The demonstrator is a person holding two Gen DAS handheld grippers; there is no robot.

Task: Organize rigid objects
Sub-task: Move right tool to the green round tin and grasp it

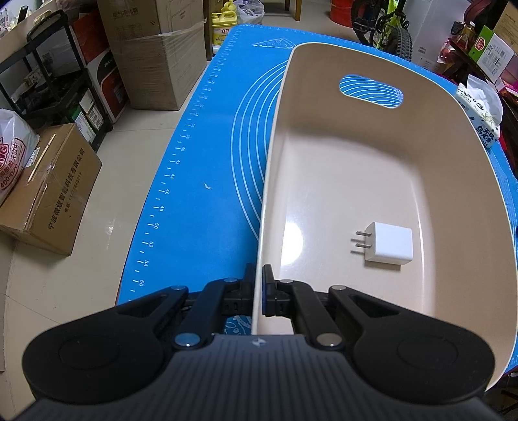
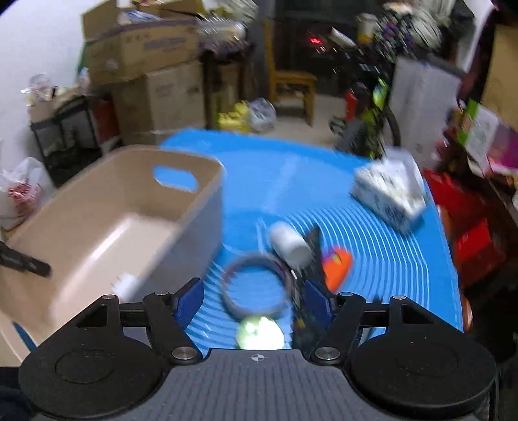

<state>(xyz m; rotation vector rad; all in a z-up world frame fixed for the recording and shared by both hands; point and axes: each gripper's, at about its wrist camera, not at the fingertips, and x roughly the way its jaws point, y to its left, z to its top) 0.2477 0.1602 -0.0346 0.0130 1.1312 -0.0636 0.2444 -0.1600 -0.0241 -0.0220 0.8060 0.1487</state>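
A beige plastic bin [image 1: 372, 64] stands on the blue mat [image 1: 207, 155]. My left gripper [image 1: 259, 288] is shut on the bin's near left wall. A white charger plug [image 1: 387, 244] lies inside the bin. In the blurred right wrist view the bin [image 2: 194, 168] is at the left, with the charger [image 2: 124, 283] in it. My right gripper [image 2: 254, 298] is open above the mat, over a ring [image 2: 255, 285], a pale green ball [image 2: 259, 333], a white cylinder [image 2: 289, 244], an orange object [image 2: 338, 265] and a dark object [image 2: 312, 239].
A tissue pack [image 1: 479, 113] lies on the mat's far right; it also shows in the right wrist view [image 2: 391, 191]. Cardboard boxes [image 1: 51, 191], a black shelf [image 1: 48, 64] and a bicycle [image 1: 385, 29] stand around the table. The left gripper's tip [image 2: 26, 260] shows at the bin's left wall.
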